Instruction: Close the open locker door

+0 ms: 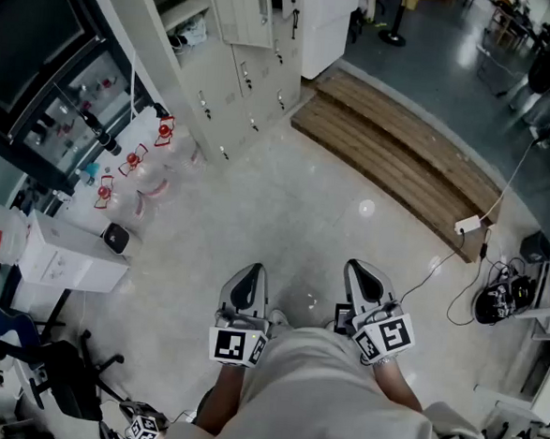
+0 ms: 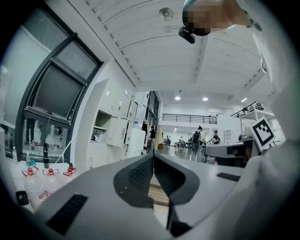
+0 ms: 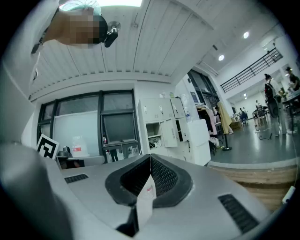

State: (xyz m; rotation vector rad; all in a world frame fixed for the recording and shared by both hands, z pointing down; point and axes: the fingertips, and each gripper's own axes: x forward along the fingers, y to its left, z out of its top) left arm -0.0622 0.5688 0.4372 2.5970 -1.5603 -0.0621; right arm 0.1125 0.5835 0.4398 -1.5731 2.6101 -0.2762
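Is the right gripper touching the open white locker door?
Apart. The head view shows the right gripper near the person's body, with pale floor between it and the open white locker door.

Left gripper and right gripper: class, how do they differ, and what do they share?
The left gripper is shut on nothing; the right gripper is shut on a white slip. The left gripper looks down the hall; the right gripper looks toward the lockers. Both have grey jaws, closed, pointing level.

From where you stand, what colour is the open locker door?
The open locker door is off-white; the head view shows it best.
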